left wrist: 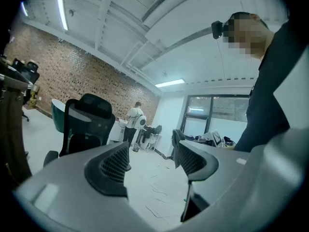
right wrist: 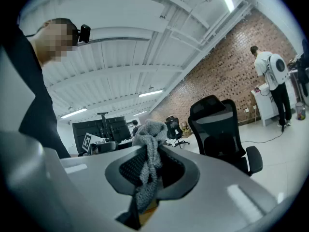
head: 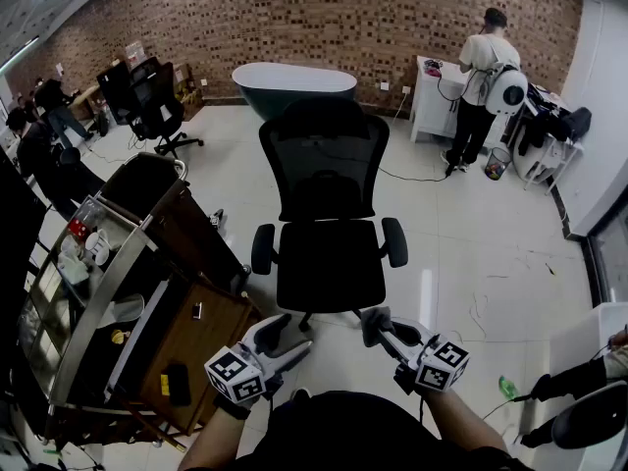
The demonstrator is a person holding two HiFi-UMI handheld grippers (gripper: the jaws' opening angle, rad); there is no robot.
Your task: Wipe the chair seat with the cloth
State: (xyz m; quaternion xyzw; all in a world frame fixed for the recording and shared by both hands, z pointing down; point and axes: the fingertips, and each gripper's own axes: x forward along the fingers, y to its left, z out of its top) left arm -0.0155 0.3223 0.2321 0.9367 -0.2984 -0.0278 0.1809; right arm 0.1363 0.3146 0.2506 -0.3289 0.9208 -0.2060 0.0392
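Observation:
A black mesh office chair (head: 328, 189) stands in front of me, its seat (head: 330, 266) bare. My right gripper (head: 377, 327) is shut on a grey cloth (head: 374, 319), held just short of the seat's front edge. In the right gripper view the cloth (right wrist: 148, 164) hangs bunched between the jaws, with the chair (right wrist: 222, 129) to the right. My left gripper (head: 286, 336) is open and holds nothing, near the seat's front left corner. In the left gripper view its fingers (left wrist: 112, 164) stand apart, and the chair (left wrist: 84, 124) shows at left.
A metal cart (head: 108, 273) with cups and a wooden shelf stands close on my left. A dark tub (head: 292, 81) sits behind the chair by the brick wall. A person (head: 479, 81) stands at a white counter, back right. Cables (head: 481, 312) lie on the floor.

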